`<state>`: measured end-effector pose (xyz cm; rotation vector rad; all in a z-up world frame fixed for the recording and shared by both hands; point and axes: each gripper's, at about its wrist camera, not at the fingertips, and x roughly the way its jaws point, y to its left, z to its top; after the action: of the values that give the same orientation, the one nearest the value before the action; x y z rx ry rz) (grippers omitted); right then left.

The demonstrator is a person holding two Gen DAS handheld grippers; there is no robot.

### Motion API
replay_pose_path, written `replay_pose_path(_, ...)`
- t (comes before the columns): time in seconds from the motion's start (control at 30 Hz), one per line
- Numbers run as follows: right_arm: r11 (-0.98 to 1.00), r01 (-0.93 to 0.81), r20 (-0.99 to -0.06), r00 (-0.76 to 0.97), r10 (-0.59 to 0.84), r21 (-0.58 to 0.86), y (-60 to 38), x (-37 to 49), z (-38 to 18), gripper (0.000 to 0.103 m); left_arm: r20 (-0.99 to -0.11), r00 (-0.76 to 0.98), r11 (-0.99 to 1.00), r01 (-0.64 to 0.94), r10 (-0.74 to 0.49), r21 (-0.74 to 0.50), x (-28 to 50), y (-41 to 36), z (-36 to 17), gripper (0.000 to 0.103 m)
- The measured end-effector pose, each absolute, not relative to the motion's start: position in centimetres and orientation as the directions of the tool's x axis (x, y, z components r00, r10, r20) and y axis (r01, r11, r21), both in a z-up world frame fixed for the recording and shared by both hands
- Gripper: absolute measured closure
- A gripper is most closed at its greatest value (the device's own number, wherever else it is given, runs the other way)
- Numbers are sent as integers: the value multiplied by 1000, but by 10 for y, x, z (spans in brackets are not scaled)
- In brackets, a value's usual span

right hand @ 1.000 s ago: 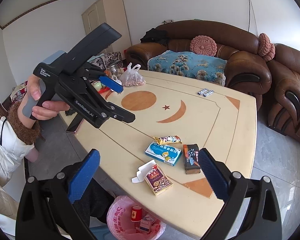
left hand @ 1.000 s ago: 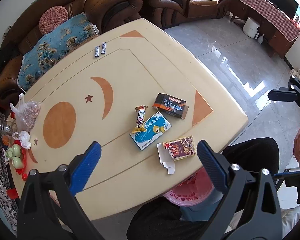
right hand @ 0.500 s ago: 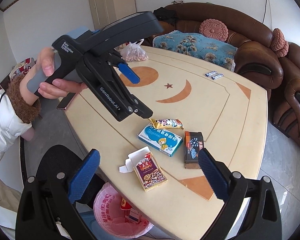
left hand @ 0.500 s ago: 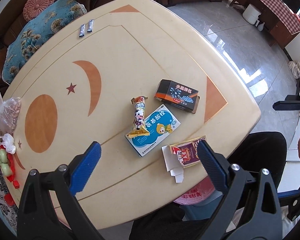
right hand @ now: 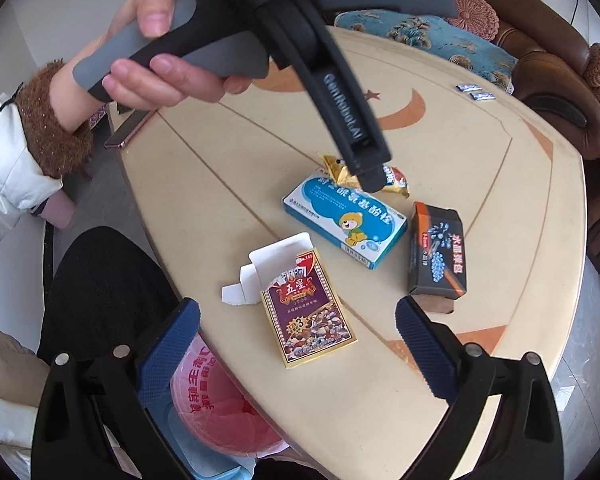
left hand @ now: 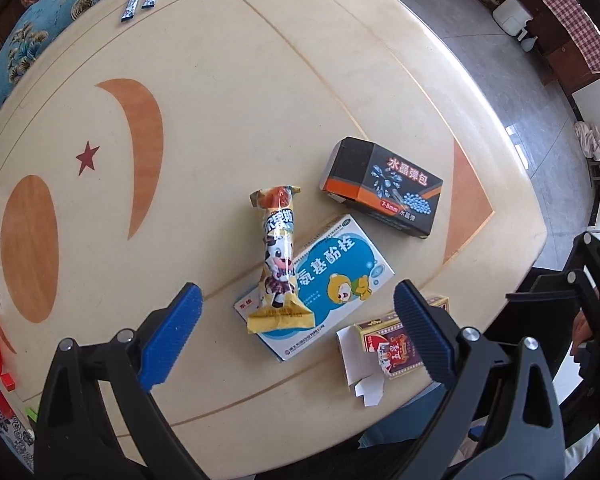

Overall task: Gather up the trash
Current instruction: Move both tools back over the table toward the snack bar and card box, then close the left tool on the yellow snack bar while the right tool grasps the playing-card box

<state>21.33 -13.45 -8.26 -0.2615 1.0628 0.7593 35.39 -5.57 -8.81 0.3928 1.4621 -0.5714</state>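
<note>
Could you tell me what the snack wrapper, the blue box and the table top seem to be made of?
Snack wrapper: thin glossy plastic film, likely; crimped ends and shiny creases.
Blue box: printed cardboard with a slight sheen; sharp folded edges.
Table top: smooth, glossy cream surface reflecting light, perhaps lacquered wood or laminate; I cannot tell which.

The left wrist view looks steeply down from close above the bench (left hand: 228,80), between its own jaws. The right wrist view faces across the bench toward the sofa (right hand: 556,80). Both share the blue box (left hand: 332,280) (right hand: 344,216).
</note>
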Motion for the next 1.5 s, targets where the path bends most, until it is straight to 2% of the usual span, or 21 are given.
replay_pose_path(0.47,661,-746,-916,212,342,74,-100,228,-148,7,-982,-76,815,550,-171,-184,382,-56,-131,10)
replay_pose_path(0.63,662,-748,-916,229,329,50,-95,232,-154,8,-980,-108,814,546,-168,-200,387,-58,-140,24)
replay_pose_path(0.7,671,-740,-915,242,322,41,-96,234,-155,11,-978,-117,820,534,-170,-207,388,-56,-145,30)
replay_pose_path(0.8,680,-731,-916,238,322,49,-93,236,-158,22,-971,-139,827,509,-196,-240,391,-52,-149,36)
replay_pose_path(0.87,683,-729,-916,245,319,43,-92,234,-159,38,-964,-153,828,495,-216,-264,393,-51,-149,42)
replay_pose_path(1.13,699,-714,-916,256,309,37,-90,231,-161,40,-966,-135,829,496,-220,-258,389,-58,-145,64)
replay_pose_path(1.2,706,-707,-915,257,313,43,-91,231,-160,41,-969,-127,827,505,-213,-248,386,-61,-142,73)
replay_pose_path(1.37,727,-685,-911,267,314,50,-96,228,-157,41,-977,-99,837,505,-190,-214,381,-65,-139,83)
replay_pose_path(1.5,751,-657,-905,279,321,64,-105,226,-149,42,-981,-71,855,483,-179,-190,381,-59,-133,84)
